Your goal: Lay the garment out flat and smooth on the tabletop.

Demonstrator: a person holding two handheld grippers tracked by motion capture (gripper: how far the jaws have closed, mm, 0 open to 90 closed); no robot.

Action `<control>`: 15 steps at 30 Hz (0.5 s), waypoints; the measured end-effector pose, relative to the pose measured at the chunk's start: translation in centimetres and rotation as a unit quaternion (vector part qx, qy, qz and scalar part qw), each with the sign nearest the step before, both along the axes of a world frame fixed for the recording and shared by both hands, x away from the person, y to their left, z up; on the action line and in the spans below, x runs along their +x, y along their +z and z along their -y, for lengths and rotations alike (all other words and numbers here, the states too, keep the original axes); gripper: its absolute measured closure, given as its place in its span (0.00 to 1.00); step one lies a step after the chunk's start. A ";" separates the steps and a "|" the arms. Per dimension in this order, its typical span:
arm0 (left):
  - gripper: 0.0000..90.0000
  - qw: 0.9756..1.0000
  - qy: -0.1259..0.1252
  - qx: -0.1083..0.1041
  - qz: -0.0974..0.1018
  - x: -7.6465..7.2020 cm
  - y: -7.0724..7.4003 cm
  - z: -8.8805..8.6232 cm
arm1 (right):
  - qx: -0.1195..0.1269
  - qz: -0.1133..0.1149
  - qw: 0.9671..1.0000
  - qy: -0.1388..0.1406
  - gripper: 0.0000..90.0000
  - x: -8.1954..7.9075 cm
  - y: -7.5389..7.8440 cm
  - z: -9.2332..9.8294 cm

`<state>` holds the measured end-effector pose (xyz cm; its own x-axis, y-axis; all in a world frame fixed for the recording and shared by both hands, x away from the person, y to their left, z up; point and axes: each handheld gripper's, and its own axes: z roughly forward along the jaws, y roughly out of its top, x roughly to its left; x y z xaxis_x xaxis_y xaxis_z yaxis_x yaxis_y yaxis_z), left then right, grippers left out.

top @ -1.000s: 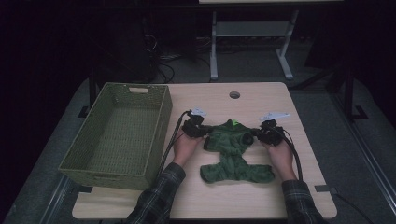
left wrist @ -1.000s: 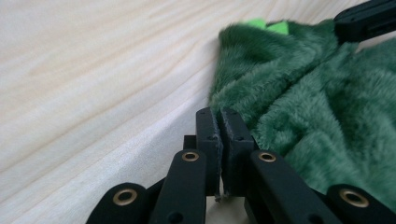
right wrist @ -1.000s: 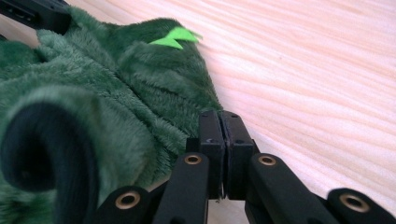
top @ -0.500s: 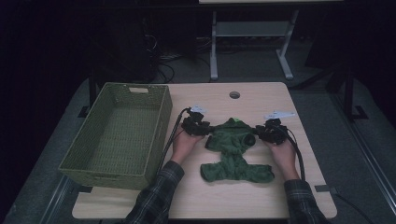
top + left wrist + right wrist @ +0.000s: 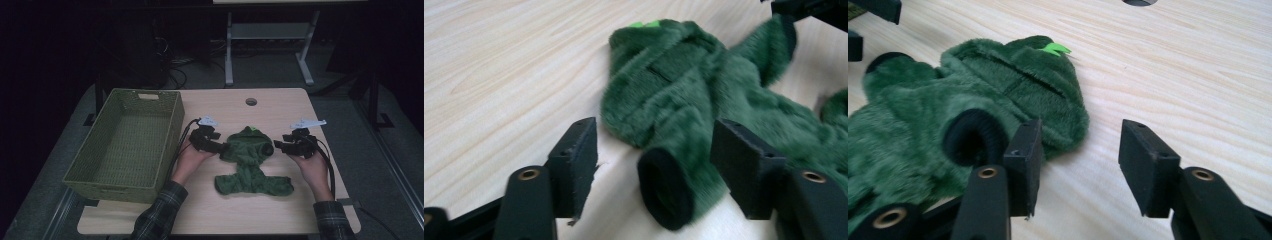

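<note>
Green fleece garment (image 5: 250, 162) lies flat on the wooden table (image 5: 280, 107), between two hand-held grippers.

The small fuzzy garment stretches lengthwise from the far side of the table toward the person, its hooded end with a bright green tag (image 5: 1055, 48) pointing away and its wider lower part nearest the sleeves of the person's plaid shirt. Its two short arms, each ending in a black cuff (image 5: 664, 187), reach sideways. The left gripper (image 5: 212, 145) has just been opening its jaws, which now stand apart around one cuff without pressing it. The right gripper (image 5: 287, 146) has also just been opening; the other cuff (image 5: 973, 137) lies beside its jaw, bare table between the pads. A green woven basket (image 5: 100, 160) sits to the left.
</note>
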<state>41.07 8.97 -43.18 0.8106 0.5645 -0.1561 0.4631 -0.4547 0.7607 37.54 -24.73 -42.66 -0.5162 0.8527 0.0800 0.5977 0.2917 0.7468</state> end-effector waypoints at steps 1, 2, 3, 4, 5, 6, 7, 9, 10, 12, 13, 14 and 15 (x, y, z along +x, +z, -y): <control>0.36 1.000 -0.002 -0.001 0.002 -0.3 0.1 -0.2 | 0.002 -0.001 1.000 -0.001 0.54 -0.2 0.2 0.1; 0.34 1.000 -0.001 -0.003 0.003 -0.7 0.2 -0.3 | 0.004 -0.001 1.000 -0.001 0.53 -0.5 0.3 0.1; 0.32 1.000 -0.001 -0.004 0.005 -1.1 0.3 -0.4 | 0.004 0.001 1.000 -0.001 0.52 -0.7 0.6 0.2; 0.30 1.000 -0.003 0.000 0.007 -1.5 0.4 -0.5 | 0.005 0.003 1.000 0.000 0.52 -0.9 0.8 0.3; 0.28 1.000 -0.004 0.002 0.006 -1.8 0.4 -0.5 | 0.010 0.004 1.000 0.001 0.51 -1.1 1.0 0.4; 0.27 1.000 -0.004 0.003 0.005 -2.2 0.4 -0.6 | 0.016 0.004 1.000 0.002 0.51 -1.3 1.1 0.5; 0.25 1.000 -0.004 0.003 0.008 -2.6 0.3 -0.7 | 0.020 0.004 1.000 0.003 0.51 -1.5 1.2 0.5; 0.20 1.000 -0.005 0.010 0.011 -3.3 0.2 -1.0 | 0.019 0.012 1.000 0.005 0.51 -2.1 1.3 0.5; 0.18 1.000 -0.005 0.015 0.013 -3.7 0.2 -1.2 | 0.020 0.011 1.000 0.005 0.51 -2.3 1.3 0.5; 0.16 1.000 -0.004 0.015 0.014 -4.3 0.2 -1.6 | 0.019 0.012 1.000 0.008 0.51 -2.6 1.2 0.6; 0.16 1.000 -0.002 0.012 0.014 -4.6 0.1 -1.7 | 0.018 0.011 1.000 0.008 0.51 -2.9 1.1 0.6; 0.15 1.000 -0.003 0.016 0.017 -5.0 0.1 -1.9 | 0.017 0.009 1.000 0.009 0.50 -3.0 1.1 0.6; 0.15 1.000 -0.003 0.013 0.019 -5.5 0.0 -2.0 | 0.019 0.008 1.000 0.010 0.51 -3.3 1.1 0.6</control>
<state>35.61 10.93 -43.16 0.8187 0.5636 -0.1102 0.4312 -0.4766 0.7661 34.29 -25.28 -41.53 -0.5353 0.8384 0.1031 0.5797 0.2758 0.7667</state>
